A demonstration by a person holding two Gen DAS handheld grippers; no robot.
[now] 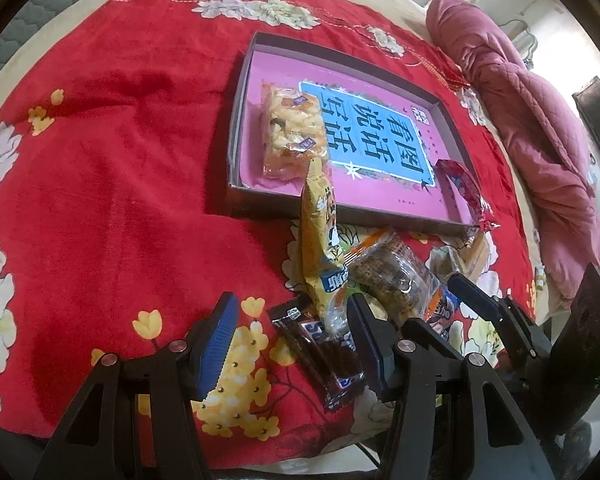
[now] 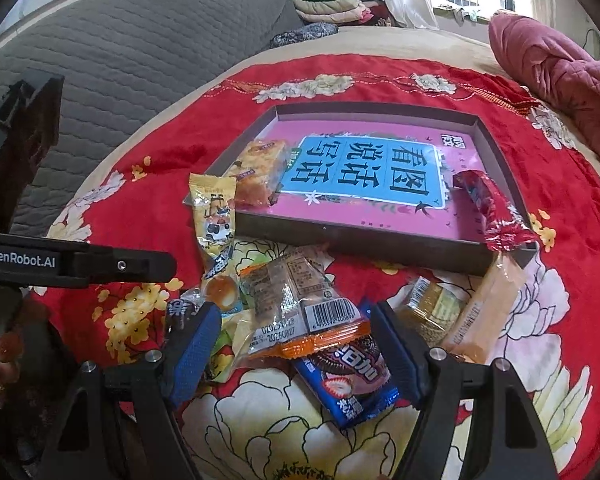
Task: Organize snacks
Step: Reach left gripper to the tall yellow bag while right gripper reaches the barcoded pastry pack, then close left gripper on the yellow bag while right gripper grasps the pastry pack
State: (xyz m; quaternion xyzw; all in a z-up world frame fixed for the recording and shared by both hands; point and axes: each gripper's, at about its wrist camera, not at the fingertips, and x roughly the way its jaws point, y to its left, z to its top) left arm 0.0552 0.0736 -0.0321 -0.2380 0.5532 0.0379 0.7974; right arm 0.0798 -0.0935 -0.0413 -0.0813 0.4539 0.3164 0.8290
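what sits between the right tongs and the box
In the right wrist view, the open right tongs straddle a clear orange-edged snack pack lying over a blue cookie packet; past them, red floral blanket reaches the box.

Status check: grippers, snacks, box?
Left gripper open, right gripper open, both empty over the snack pile. Box holds two packets. Red packet overhangs the rim.

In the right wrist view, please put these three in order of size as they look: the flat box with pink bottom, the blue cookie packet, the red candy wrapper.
1. Flat box with pink bottom, clearly largest.
2. Blue cookie packet.
3. Red candy wrapper.
The packet lies much nearer the camera, so its lead over the wrapper is unsure.
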